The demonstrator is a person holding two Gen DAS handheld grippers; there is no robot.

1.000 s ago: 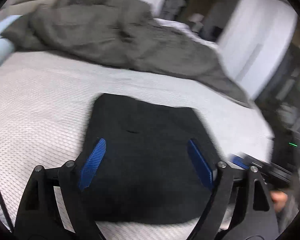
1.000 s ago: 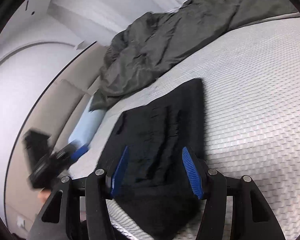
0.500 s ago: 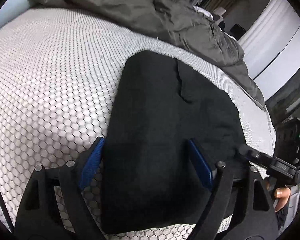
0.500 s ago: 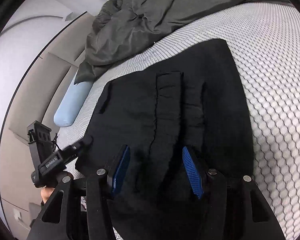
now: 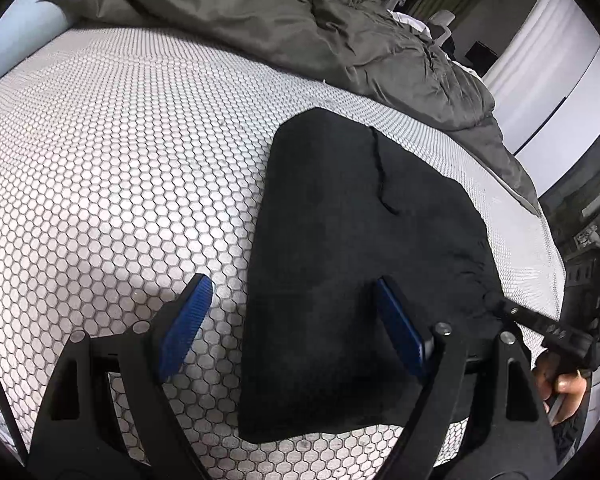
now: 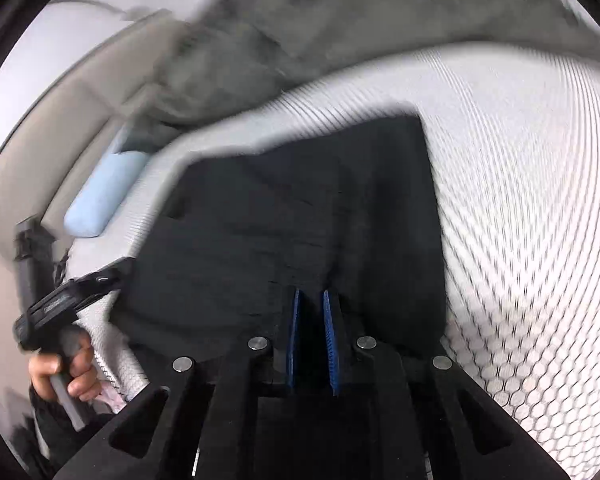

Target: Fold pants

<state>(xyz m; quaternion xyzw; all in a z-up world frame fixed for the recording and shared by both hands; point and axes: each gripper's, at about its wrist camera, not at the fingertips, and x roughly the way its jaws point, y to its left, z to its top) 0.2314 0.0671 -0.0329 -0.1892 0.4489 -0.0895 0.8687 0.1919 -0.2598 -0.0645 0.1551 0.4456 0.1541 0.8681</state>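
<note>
White honeycomb-patterned bed cover [image 5: 112,168] underneath everything, with a rumpled grey blanket [image 5: 300,20] heaped beyond the pants and a pale blue pillow [image 6: 104,194] at the bed's head, past the pants' left corner in the right wrist view. Black pants [image 5: 360,264] folded into a compact dark block, lying flat on the cover, nearer than the blanket. Left gripper [image 5: 296,328] spread wide over the pants' near left corner: one blue pad above bare cover just beside the pants' edge, the other above the cloth itself, neither pressing. Right gripper [image 6: 312,340] at the pants' near edge, jaws just drawn nearly together, a fold of dark cloth seemingly pinched between; blur prevents certainty. Hand [image 6: 66,372] gripping the left gripper's handle, left of the pants.
</note>
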